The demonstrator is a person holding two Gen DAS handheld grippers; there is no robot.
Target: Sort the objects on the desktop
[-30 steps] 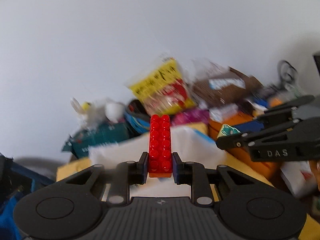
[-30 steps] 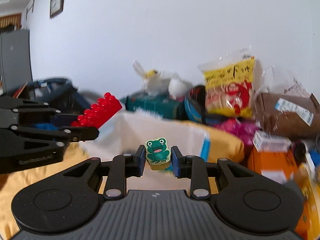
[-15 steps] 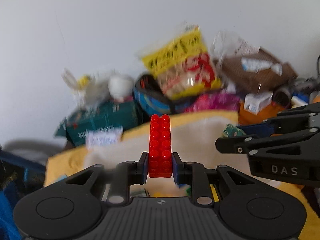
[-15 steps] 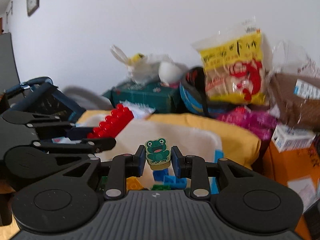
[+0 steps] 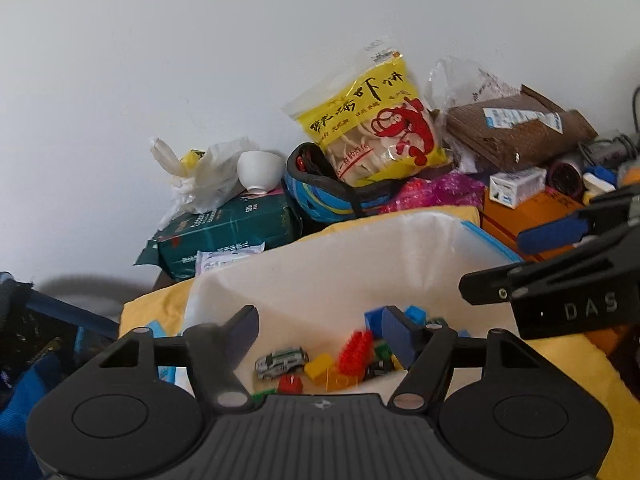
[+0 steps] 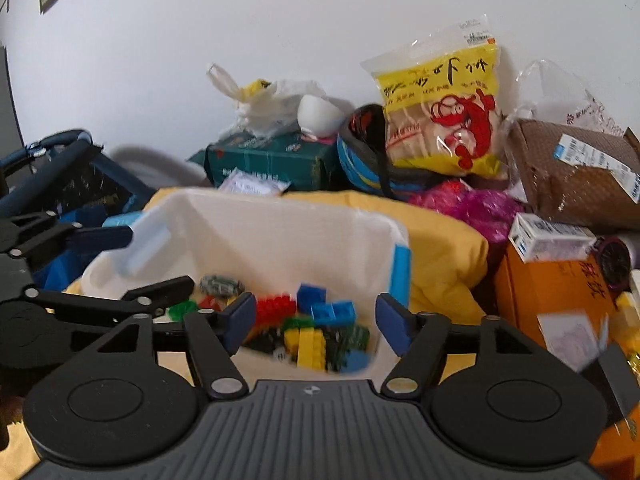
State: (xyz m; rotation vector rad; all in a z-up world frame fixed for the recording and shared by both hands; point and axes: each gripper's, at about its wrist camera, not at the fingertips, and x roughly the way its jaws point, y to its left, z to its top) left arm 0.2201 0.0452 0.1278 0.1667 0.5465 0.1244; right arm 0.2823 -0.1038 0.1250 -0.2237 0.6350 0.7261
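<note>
A white plastic bin (image 5: 340,264) (image 6: 280,232) with blue handles sits on a yellow cloth and holds several coloured bricks and a small toy car (image 5: 282,362). A red brick (image 5: 356,352) (image 6: 276,308) lies blurred among them. My left gripper (image 5: 320,332) hovers open over the bin's near edge with nothing between its fingers. My right gripper (image 6: 316,320) is open too, above the bin's right half. The frog block is not to be made out in either view. Each gripper shows at the side of the other's view.
Behind the bin a clutter lines the white wall: a yellow snack bag (image 5: 372,120), a green pack (image 5: 228,232) with a white bowl (image 5: 260,170) on it, a brown parcel (image 5: 516,136), an orange box (image 6: 556,292), a small white carton (image 6: 548,236). A dark blue bag (image 6: 60,176) lies to the left.
Both grippers have opened over the bin. The red brick left the left gripper's fingers and the frog block left the right's. Both views now look lower, into the bin.
</note>
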